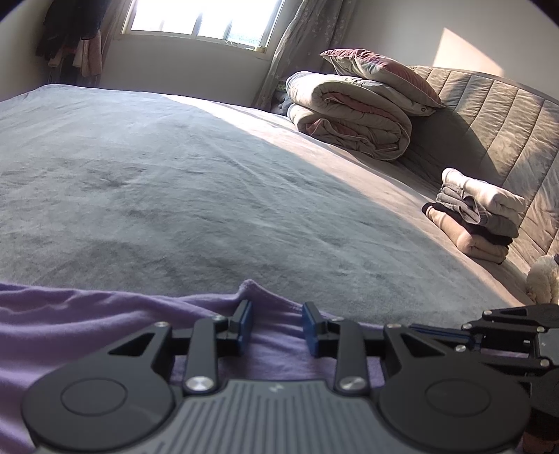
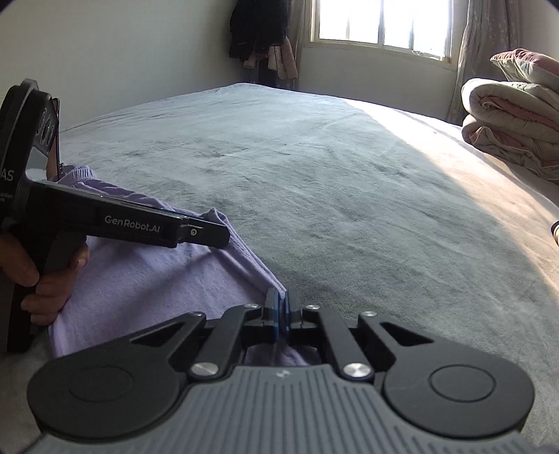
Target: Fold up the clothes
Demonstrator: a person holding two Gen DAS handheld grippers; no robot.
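Two grippers work one lilac garment (image 2: 146, 279) spread at the near edge of the grey bed (image 2: 314, 195). My right gripper (image 2: 278, 307) has its jaws pressed together on the cloth's folded corner. My left gripper (image 1: 276, 323) stands partly spread, a raised ridge of the hem between its blue pads (image 1: 246, 321), which do not press it. A stack of folded clothes (image 1: 478, 216) sits near the headboard (image 1: 503, 115).

Daylight enters through the window (image 1: 206, 19), which is blown out white in both my wrist views. A sunlit band crosses the far bed (image 2: 349, 167); the near part lies in soft shade. Fisheye bending and dark vignetting mark the corners. Focus is sharp.
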